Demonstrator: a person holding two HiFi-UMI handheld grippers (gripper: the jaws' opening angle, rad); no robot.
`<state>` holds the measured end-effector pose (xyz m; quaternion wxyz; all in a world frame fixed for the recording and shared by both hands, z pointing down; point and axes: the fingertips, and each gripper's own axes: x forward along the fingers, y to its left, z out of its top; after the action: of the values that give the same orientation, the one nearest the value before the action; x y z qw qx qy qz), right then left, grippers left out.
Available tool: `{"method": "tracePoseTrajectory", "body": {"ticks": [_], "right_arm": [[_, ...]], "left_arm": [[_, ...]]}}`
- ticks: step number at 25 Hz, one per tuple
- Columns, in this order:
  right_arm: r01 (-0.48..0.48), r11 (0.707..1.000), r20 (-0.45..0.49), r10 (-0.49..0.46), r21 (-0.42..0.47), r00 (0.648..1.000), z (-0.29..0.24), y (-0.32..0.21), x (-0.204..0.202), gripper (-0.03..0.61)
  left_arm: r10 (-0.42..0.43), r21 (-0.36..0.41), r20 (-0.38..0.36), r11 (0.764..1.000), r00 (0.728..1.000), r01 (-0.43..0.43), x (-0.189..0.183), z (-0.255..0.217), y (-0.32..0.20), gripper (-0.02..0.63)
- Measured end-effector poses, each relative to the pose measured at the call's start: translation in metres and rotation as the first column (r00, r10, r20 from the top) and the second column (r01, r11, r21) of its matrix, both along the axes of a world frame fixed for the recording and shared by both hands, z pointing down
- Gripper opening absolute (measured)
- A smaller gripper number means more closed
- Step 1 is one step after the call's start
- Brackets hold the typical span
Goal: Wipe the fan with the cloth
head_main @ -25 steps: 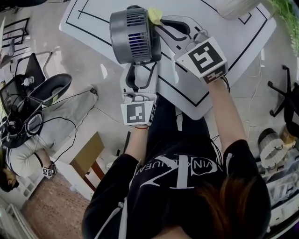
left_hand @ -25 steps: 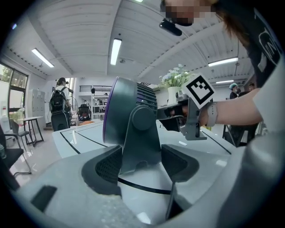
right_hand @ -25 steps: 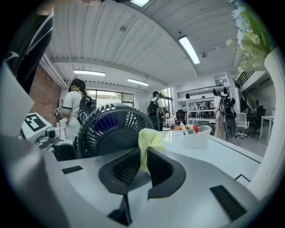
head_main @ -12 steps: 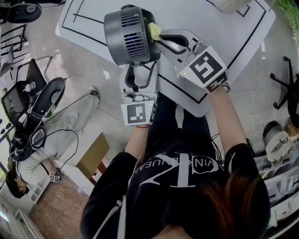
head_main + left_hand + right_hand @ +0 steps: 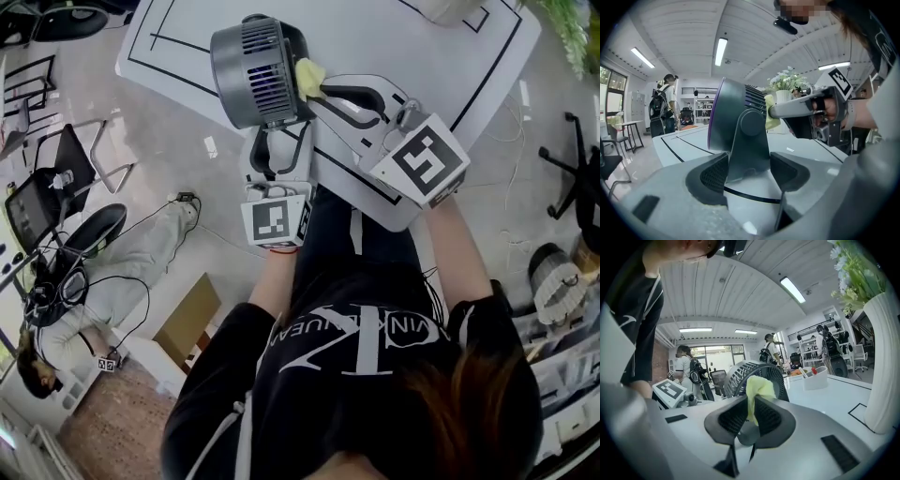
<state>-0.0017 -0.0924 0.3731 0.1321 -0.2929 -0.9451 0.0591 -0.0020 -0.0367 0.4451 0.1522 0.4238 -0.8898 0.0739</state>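
A small grey fan point(image 5: 258, 73) is held off the white table, its slatted back grille facing right. My left gripper point(image 5: 278, 141) is shut on the fan's stand point(image 5: 746, 150), which fills the gap between the dark pads. My right gripper point(image 5: 317, 86) is shut on a yellow cloth point(image 5: 309, 77), whose bunched end presses against the fan's rear grille point(image 5: 752, 373). In the right gripper view the cloth point(image 5: 758, 392) sticks up between the closed pads. The fan's front face is turned away from the head view.
The white table point(image 5: 394, 37) with black outlines lies under both grippers. A white vase with flowers point(image 5: 883, 366) stands at the right, a small white holder point(image 5: 814, 377) farther back. People, chairs and cables point(image 5: 84, 272) are on the floor at left.
The right gripper has swung its rear end down and to the right while the cloth tip stayed on the fan's back. The fan and left gripper shifted slightly up.
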Motion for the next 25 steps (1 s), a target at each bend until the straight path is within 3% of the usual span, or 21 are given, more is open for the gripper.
{"method": "tracePoseTrajectory", "body": {"ticks": [11,25], "right_arm": [[-0.013,1.0,0.101,0.015,-0.02,0.995,-0.038,-0.004,-0.003,0.043],[0.03,0.998,0.078,-0.025,-0.054,0.997,-0.035,0.006,0.015,0.043]], "left_arm": [[-0.011,-0.01,-0.018,1.0,1.0,0.011,0.0,0.0,0.0,0.282],[-0.044,0.051,-0.061,0.998,0.997,0.048,0.0,-0.002,0.001,0.299]]}}
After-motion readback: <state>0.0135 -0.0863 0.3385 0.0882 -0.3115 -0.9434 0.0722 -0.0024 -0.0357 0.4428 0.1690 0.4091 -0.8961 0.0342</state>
